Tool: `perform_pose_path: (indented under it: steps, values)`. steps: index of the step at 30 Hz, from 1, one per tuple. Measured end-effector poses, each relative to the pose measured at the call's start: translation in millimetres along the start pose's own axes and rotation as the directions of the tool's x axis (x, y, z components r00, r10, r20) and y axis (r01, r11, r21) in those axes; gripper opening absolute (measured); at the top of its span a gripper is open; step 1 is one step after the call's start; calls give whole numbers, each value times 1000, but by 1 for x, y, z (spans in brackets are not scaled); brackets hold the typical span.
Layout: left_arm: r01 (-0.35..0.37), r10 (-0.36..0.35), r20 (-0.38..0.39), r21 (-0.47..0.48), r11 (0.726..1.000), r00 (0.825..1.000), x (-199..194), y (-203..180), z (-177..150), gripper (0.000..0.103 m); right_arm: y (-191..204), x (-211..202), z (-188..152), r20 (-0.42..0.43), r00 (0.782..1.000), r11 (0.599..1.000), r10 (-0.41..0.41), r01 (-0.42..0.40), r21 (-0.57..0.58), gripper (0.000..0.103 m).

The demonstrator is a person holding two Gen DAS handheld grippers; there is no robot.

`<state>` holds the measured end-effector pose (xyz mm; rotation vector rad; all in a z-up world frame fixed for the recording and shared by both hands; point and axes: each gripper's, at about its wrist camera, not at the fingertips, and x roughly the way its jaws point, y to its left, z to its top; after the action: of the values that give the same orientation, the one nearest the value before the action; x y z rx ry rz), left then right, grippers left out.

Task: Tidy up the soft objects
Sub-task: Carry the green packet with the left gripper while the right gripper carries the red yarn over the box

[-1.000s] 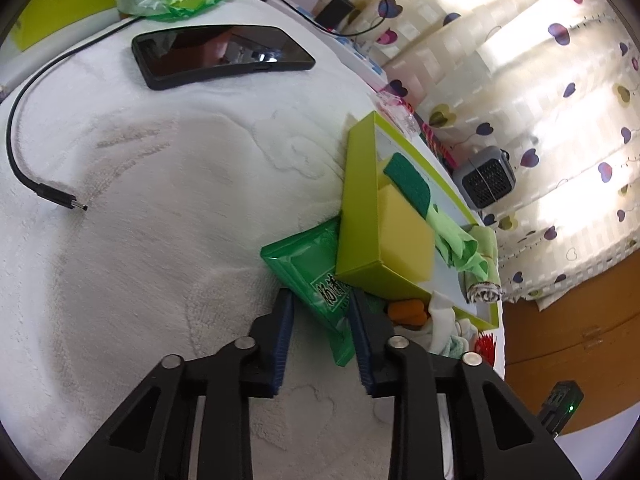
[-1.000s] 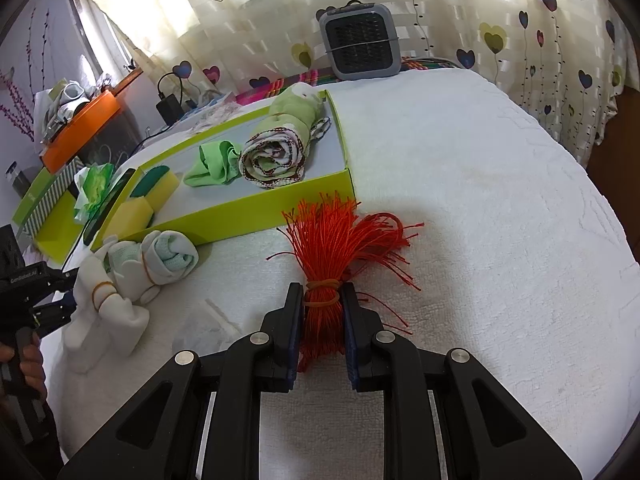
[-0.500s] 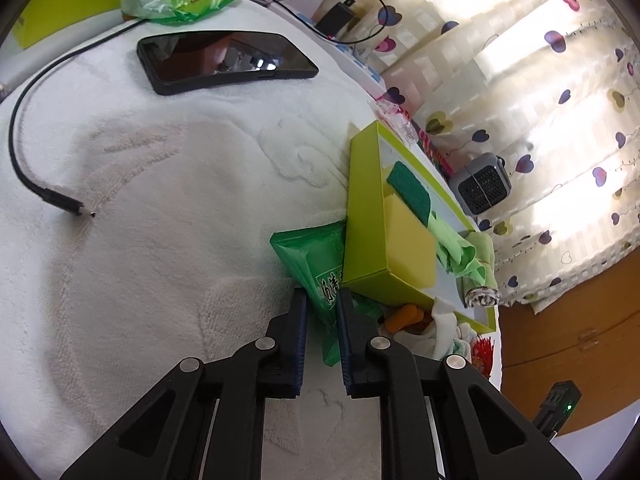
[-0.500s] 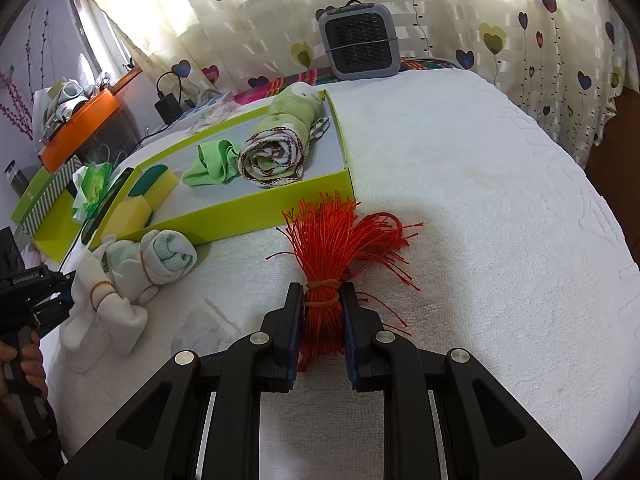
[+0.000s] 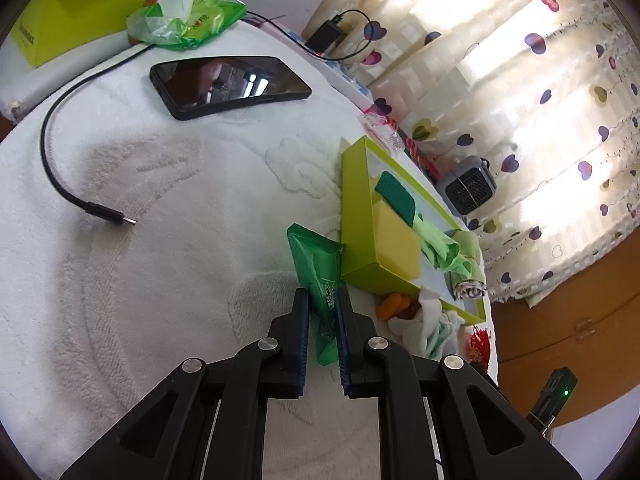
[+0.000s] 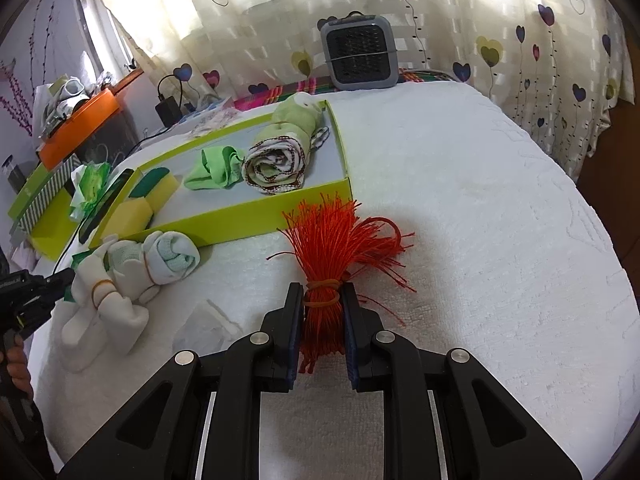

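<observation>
My left gripper (image 5: 322, 300) is shut on a green tissue pack (image 5: 318, 266), which stands tilted just off the white towel beside the lime-green tray (image 5: 356, 216). The tray (image 6: 256, 216) holds yellow-and-green sponges (image 5: 396, 236), a green cloth (image 6: 214, 168) and a rolled towel (image 6: 280, 160). Rolled white socks (image 6: 132, 268) lie in front of the tray. My right gripper (image 6: 321, 300) is shut on a bundle of orange-red string (image 6: 332, 240) tied with a rubber band, resting on the towel near the tray's corner.
A black phone (image 5: 228, 84), a charging cable (image 5: 76, 196) and a crumpled green bag (image 5: 184, 20) lie on the far towel. A grey fan heater (image 6: 360, 56) stands at the back by the curtain. A clear wrapper (image 6: 208, 324) lies near the socks. A person's hand (image 6: 16, 364) shows at left.
My left gripper's jaws closed on the green tissue pack and drew it away from the tray, tilting it up. The right gripper and the string bundle stayed still.
</observation>
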<state>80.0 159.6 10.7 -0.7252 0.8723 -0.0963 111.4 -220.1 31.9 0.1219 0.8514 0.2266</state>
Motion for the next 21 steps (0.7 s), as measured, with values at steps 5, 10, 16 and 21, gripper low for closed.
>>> perform_pose_path:
  steps: [5, 10, 16, 21]
  values:
    - [1, -2, 13, 20, 1000, 1000, -11, 0, -1, 11, 1, -6, -1, 14, 1000, 1000, 10, -10, 1, 19]
    - [21, -23, 32, 53, 998, 999, -21, -9, 0, 11, 5, -15, 0, 38, 999, 1000, 26, -26, -7, 19]
    - [54, -57, 48, 67, 996, 997, -30, -17, 1, 11, 11, -23, 1, 64, 997, 999, 37, -36, -17, 19]
    - [66, -71, 63, 81, 995, 995, -36, -24, 1, 11, 12, -27, 1, 75, 996, 999, 41, -40, -20, 19]
